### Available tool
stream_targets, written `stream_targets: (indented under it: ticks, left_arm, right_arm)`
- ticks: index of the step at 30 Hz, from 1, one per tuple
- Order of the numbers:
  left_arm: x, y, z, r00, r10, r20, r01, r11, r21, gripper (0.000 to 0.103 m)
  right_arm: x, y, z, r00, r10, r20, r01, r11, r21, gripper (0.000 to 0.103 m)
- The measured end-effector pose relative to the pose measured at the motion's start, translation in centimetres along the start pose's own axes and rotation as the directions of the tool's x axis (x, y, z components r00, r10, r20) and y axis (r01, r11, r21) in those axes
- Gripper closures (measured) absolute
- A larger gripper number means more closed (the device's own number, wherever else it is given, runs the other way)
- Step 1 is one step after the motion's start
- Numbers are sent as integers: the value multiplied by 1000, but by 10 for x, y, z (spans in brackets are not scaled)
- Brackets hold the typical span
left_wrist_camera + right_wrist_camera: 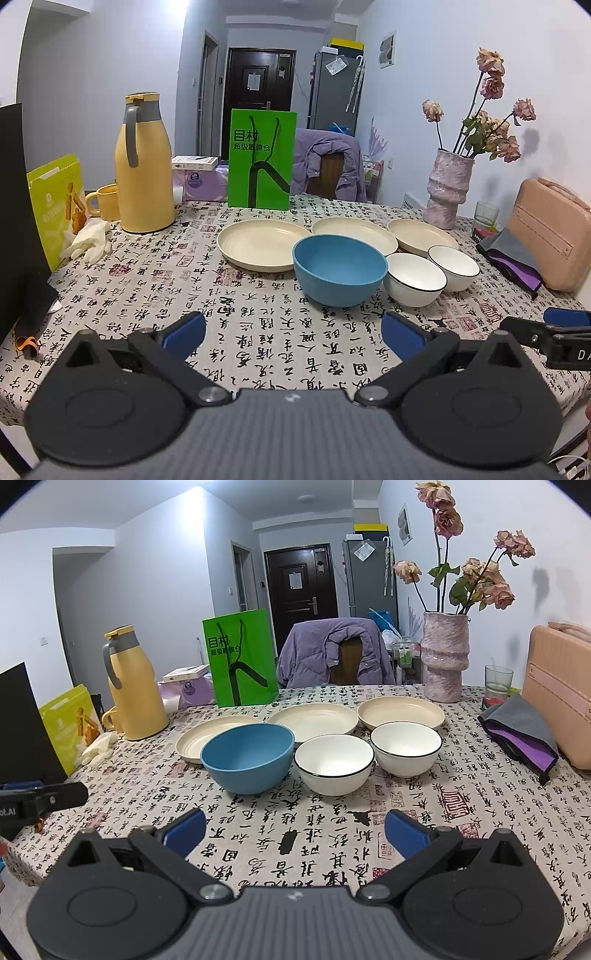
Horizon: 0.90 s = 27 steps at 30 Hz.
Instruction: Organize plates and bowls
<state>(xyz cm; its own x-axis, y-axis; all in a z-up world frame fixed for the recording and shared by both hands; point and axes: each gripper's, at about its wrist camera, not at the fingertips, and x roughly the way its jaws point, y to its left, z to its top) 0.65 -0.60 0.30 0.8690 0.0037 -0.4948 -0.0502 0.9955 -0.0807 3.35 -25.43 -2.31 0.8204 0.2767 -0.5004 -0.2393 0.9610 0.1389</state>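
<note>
Hovering over the tabletop (258, 325), left tool (293, 332) and right tool (295, 830) both gape wide, empty — blue bowl (247, 757) at 12 o'clock, two white bowls (334, 764) at 1, three cream plates (314, 720) behind.
</note>
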Motion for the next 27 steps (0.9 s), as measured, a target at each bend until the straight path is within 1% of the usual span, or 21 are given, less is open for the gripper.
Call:
stream_targets:
  ticks: [16,24,27]
  left_arm:
    - [12,5,2,1000,4,20,-4,1000,-8,0]
    - [28,13,8,1000,12,11,-11,1000,-21,0]
    - [36,19,10,1000,16,6,-16,999,-32,0]
  right_arm:
    - [19,6,3,1000,25,-10,-25,1000,-7,0]
    - [41,10,12,999,38,-16,-38,999,9,0]
    - [51,10,16,998,61,-15,-61,998,22,0]
